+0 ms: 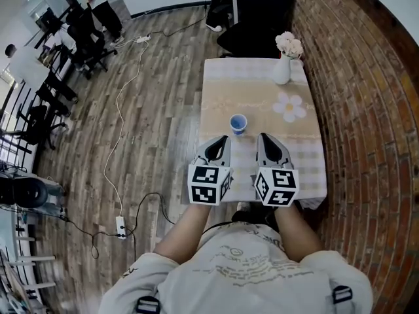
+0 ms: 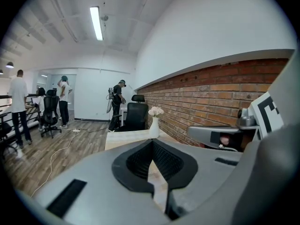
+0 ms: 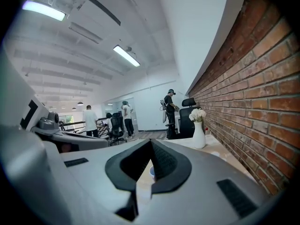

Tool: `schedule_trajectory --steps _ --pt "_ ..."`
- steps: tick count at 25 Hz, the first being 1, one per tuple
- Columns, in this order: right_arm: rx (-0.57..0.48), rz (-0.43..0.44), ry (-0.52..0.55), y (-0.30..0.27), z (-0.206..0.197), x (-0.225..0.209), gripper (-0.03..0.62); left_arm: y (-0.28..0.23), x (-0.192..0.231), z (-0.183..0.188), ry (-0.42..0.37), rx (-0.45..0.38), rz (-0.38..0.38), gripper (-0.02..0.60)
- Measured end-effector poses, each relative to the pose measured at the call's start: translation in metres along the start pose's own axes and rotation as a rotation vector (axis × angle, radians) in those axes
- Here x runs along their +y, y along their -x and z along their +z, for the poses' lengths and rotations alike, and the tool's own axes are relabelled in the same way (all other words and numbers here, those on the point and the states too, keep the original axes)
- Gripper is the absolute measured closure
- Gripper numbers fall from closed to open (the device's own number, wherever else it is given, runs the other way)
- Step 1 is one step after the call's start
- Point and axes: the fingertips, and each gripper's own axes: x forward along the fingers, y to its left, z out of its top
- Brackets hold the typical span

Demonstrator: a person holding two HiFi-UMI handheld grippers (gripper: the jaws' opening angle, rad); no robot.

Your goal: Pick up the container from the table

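Observation:
The container is a small blue cup [image 1: 238,123] that stands upright near the middle of the cloth-covered table [image 1: 222,97]. My left gripper [image 1: 221,139] hovers over the table's near part, just short of the cup and a little to its left. My right gripper [image 1: 263,137] is beside it, short of the cup and to its right. Both point toward the cup, with their jaws together and nothing in them. In the right gripper view a sliver of the blue cup [image 3: 152,172] shows through the gap behind the closed fingertips of the right gripper [image 3: 151,142]. The left gripper view shows only the left gripper [image 2: 152,142] and tabletop.
A white vase [image 1: 282,70] with pale flowers stands at the table's far right corner. A brick wall [image 1: 366,110] runs along the right side. A black office chair [image 1: 255,31] sits beyond the table. A cable and power strip [image 1: 121,226] lie on the wood floor at left. People stand far off [image 2: 18,107].

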Motion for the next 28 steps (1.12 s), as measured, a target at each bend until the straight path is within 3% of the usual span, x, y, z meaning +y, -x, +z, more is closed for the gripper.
schedule_trajectory --steps 10,23,24,28 --pt "0.057 0.049 -0.006 -0.057 -0.012 -0.023 0.592 -0.047 0.029 -0.005 0.047 0.044 0.057 0.58" --pt "0.109 0.042 0.028 -0.095 -0.052 -0.009 0.592 -0.067 0.07 -0.026 0.081 0.098 0.022 0.58" --pt "0.109 0.053 0.03 -0.097 -0.056 -0.006 0.584 -0.067 0.072 -0.028 0.088 0.102 0.019 0.58" --pt "0.12 0.102 0.041 -0.103 -0.071 0.003 0.421 -0.067 0.078 -0.038 0.11 0.119 0.014 0.58"
